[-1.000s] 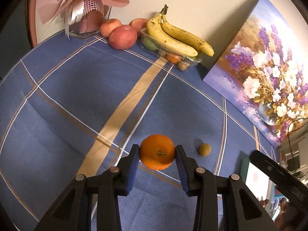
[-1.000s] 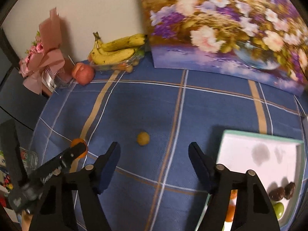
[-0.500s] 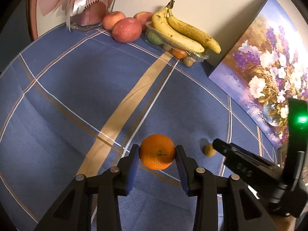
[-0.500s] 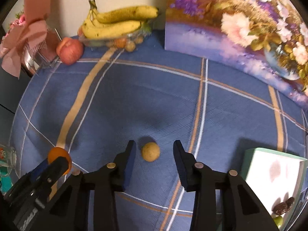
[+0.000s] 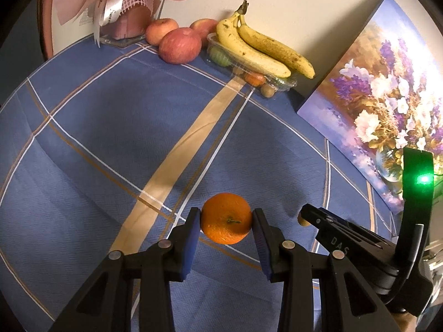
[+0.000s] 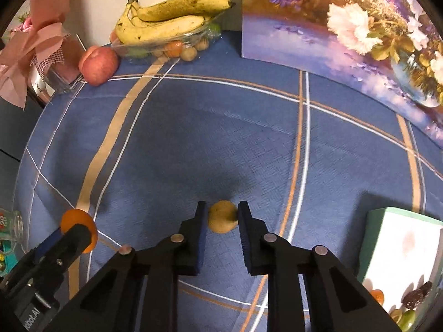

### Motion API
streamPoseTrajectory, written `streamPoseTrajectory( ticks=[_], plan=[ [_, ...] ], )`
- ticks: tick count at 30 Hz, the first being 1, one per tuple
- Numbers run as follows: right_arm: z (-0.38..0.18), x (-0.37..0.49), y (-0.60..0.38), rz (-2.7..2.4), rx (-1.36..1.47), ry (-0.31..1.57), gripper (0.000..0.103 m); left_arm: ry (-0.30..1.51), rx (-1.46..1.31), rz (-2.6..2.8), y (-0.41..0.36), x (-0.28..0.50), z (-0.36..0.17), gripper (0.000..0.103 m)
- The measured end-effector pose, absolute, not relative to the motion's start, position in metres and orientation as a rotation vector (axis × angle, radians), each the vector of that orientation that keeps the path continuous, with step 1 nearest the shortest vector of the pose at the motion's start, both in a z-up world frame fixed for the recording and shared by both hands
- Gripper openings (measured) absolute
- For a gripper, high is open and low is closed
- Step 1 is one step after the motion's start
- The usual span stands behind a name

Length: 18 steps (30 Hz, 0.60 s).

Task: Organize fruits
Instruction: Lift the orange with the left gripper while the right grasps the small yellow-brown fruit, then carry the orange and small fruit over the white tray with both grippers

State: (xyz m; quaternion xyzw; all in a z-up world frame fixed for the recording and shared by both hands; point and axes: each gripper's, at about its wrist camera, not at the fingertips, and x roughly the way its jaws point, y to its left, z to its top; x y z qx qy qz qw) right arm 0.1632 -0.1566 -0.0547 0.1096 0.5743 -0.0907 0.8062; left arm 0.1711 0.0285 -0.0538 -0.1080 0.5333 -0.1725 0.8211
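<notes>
My left gripper (image 5: 225, 220) is shut on an orange (image 5: 226, 218) and holds it just above the blue cloth. The orange also shows at the left of the right wrist view (image 6: 79, 225). My right gripper (image 6: 221, 215) is closed around a small tan round fruit (image 6: 223, 217) on the cloth, its pads touching both sides. In the left wrist view that fruit (image 5: 302, 221) peeks out beside the right gripper's finger. A clear tray (image 6: 166, 47) with bananas (image 6: 166, 19) and small fruits stands at the back wall.
Apples (image 5: 180, 44) lie beside a pink bouquet (image 5: 121, 2) at the back left. A flower painting (image 6: 346, 27) leans at the back right. A white box with a green rim (image 6: 398, 251) holding small fruits sits at the front right. A glass (image 6: 9, 225) lies at the left edge.
My right gripper moved forward over the small tan fruit and closed its fingers onto it. My left gripper kept the orange and barely moved.
</notes>
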Motion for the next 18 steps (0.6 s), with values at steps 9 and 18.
streamPoseTrajectory(
  ticks=[9,18],
  plan=[
    [-0.022,0.133,-0.182,-0.207,0.297,1.16,0.023,1.099,-0.208,-0.404,0.023,0.16,-0.033,0.04],
    [0.018,0.068,-0.21,-0.271,0.315,1.077,0.023,1.04,-0.157,-0.477,0.006,0.133,-0.002,0.04]
  ],
)
